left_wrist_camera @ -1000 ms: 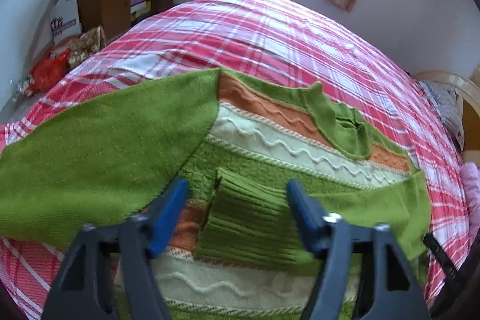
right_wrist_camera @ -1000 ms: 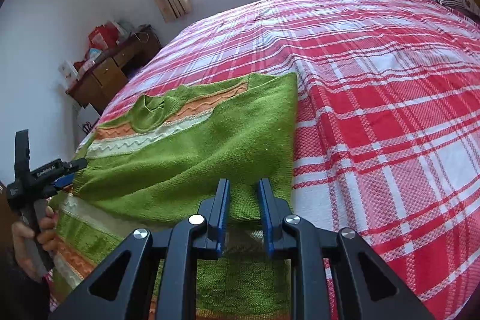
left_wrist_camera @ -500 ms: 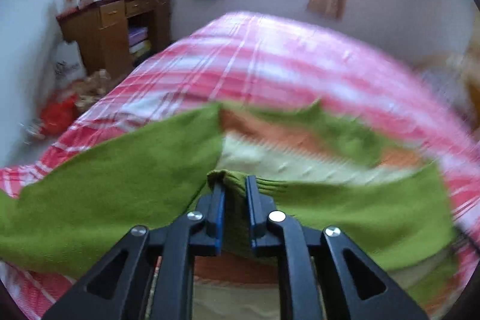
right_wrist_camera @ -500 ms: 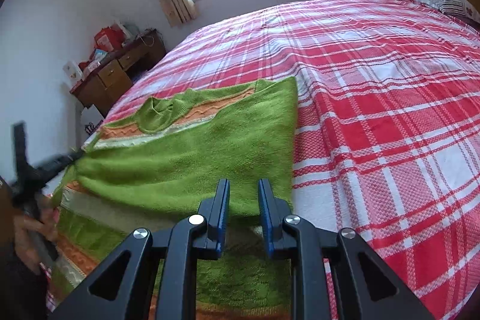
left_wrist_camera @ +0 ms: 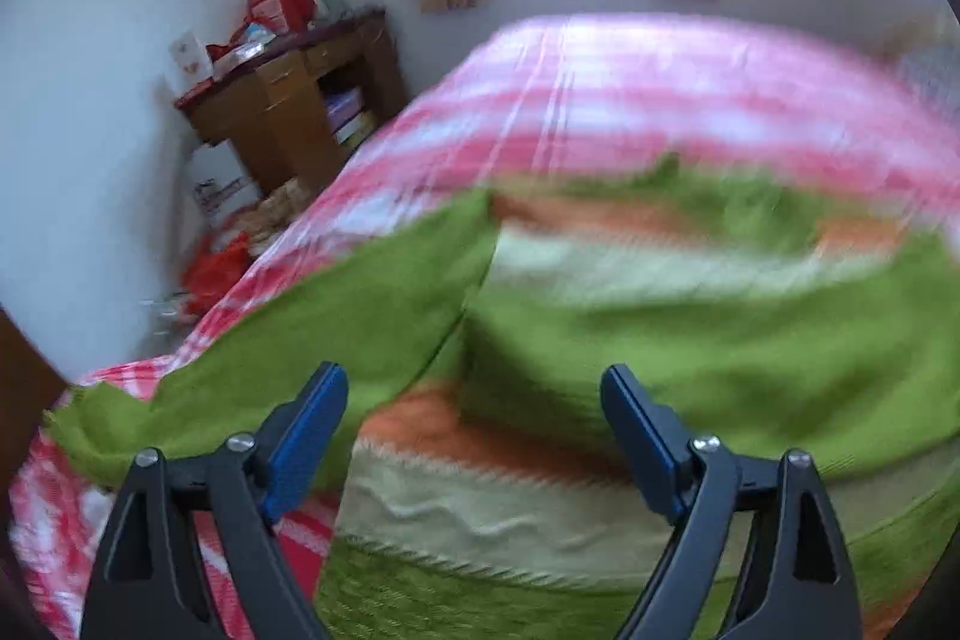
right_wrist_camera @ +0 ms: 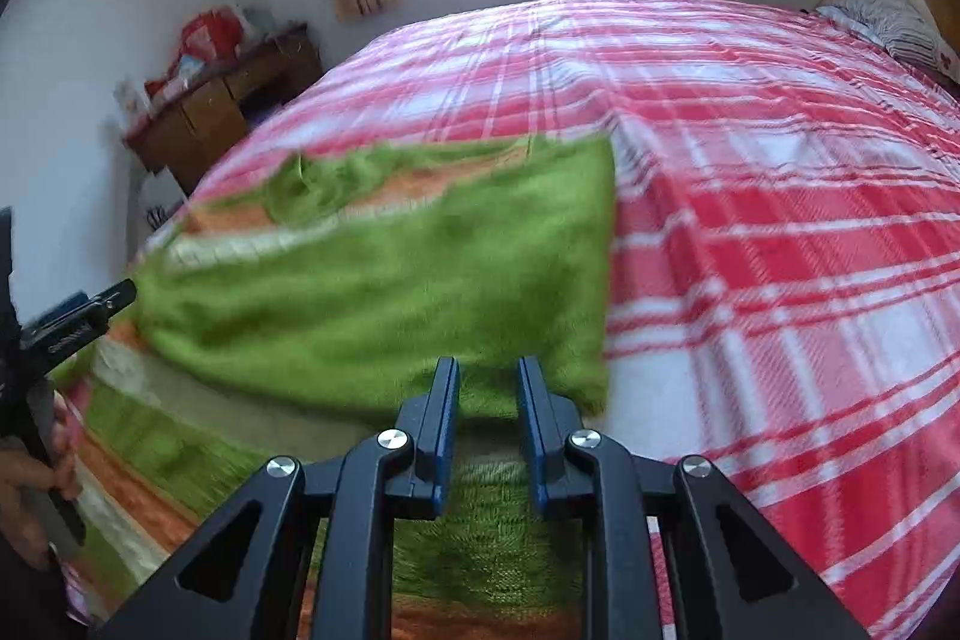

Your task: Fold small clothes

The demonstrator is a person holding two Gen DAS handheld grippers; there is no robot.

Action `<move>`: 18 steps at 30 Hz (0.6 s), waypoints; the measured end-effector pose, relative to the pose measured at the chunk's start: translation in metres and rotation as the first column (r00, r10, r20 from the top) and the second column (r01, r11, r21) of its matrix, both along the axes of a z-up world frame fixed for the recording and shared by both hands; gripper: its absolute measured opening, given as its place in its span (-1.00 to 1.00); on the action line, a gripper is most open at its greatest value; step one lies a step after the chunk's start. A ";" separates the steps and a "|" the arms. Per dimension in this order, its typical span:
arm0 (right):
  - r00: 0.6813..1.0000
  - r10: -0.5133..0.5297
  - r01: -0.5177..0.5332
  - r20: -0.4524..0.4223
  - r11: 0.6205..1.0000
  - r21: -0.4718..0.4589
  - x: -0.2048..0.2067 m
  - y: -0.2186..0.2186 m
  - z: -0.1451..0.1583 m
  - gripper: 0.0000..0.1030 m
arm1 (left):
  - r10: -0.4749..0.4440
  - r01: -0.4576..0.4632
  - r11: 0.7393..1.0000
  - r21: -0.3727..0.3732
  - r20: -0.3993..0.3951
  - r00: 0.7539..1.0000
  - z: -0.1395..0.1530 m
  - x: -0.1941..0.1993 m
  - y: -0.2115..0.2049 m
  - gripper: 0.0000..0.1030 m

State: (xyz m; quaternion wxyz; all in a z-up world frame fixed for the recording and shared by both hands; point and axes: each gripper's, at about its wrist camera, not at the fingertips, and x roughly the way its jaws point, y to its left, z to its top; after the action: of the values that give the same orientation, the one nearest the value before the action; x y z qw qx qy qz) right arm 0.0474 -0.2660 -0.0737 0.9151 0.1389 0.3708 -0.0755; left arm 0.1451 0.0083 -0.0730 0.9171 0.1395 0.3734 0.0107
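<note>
Knitwear covers the near left part of the bed [right_wrist_camera: 780, 196]: a green sweater [right_wrist_camera: 372, 292] banded in orange and cream lies flat on the red plaid sheet, collar toward the far window. Its right sleeve [right_wrist_camera: 336, 304] is already folded across the chest, cuff end reaching toward the left side. The other sleeve [left_wrist_camera: 336, 322] lies stretched out to the left, unfolded, its cuff near the bed's edge.

The left tongs [left_wrist_camera: 474, 436] have just sprung wide apart, and nothing sits between the blue pads; they hover over the striped lower body of the sweater, free of the cloth. Much of that view is smeared with motion. The right tongs [right_wrist_camera: 487, 418] are nearly shut at the near right corner of the folded sleeve. Green knit shows in the narrow gap between them, so I take them to be pinching the fabric there, though the exact pinch is hard to make out.

By my reckoning the first sleeve fold is just finished and the second has not begun. Next, the freed left tongs would need to go out to the far left cuff, close on it and carry that sleeve across the body over the first, with the right tongs steadying or letting go.
</note>
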 end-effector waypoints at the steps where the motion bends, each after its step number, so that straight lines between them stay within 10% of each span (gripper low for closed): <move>1: 1.000 0.008 -0.008 0.005 1.000 -0.016 0.000 0.003 0.000 -0.60 | 0.014 -0.014 1.000 0.003 -0.029 0.999 -0.008 0.003 0.005 0.75; 11: 0.996 0.084 -0.084 0.005 0.992 -0.091 0.002 0.022 0.001 0.08 | 0.170 -0.151 0.956 -0.252 0.057 0.984 0.047 -0.044 0.115 0.82; 18: 0.996 0.084 -0.083 -0.002 0.991 -0.109 0.004 0.025 0.000 0.09 | 0.475 -0.394 0.807 -0.439 0.088 0.875 0.065 -0.061 0.235 1.00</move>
State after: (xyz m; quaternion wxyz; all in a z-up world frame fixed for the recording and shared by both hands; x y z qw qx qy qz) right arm 0.0515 -0.2409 -0.0739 0.9243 0.0732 0.3702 -0.0570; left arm 0.0842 0.2428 -0.0083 0.9301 -0.1462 0.2983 0.1566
